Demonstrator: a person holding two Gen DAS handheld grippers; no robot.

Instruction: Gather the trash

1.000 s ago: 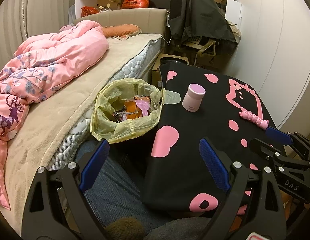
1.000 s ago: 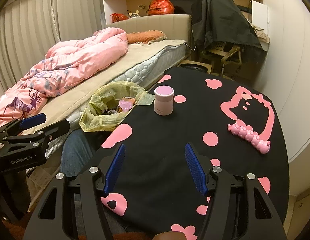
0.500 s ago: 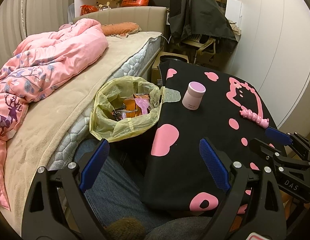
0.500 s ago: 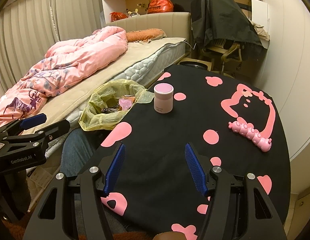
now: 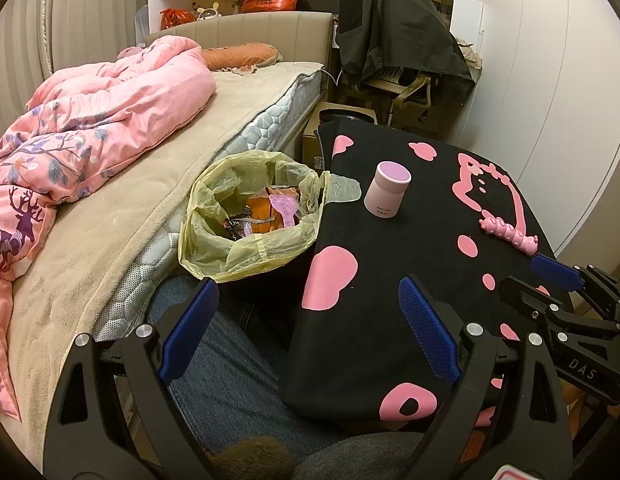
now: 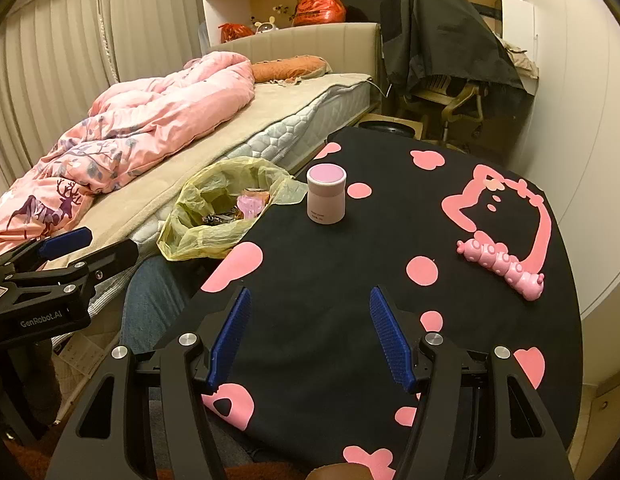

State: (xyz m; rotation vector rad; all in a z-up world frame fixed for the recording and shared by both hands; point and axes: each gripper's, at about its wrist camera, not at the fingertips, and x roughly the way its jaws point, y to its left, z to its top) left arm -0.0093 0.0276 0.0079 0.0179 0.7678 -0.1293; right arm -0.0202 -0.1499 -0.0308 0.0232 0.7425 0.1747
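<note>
From the left wrist view, we saw our left tool (image 5: pixel 305 328) with its blue pads apart and nothing between them, hovering over our lap at the near edge of the surface (image 5: pixel 390 280). The trash bag (image 5: pixel 245 220) hung open at the surface's left edge, beside the bed (image 5: pixel 213 152), with wrappers already inside. We judged that its thin rim could fold shut or slip off the edge if a tool brushed it, spilling what was collected.

From the right wrist view, our right tool (image 6: pixel 310 336) also stood wide apart and empty above the surface. The pink jar (image 6: pixel 326 199) stood upright just beside the bag, and the pink caterpillar toy (image 6: pixel 504 266) lay well apart to the right. We could not tell whether either counted as trash. A careless reach could have tipped the jar, and the toy's bumpy, rounded body might have slipped from the pads.
</note>
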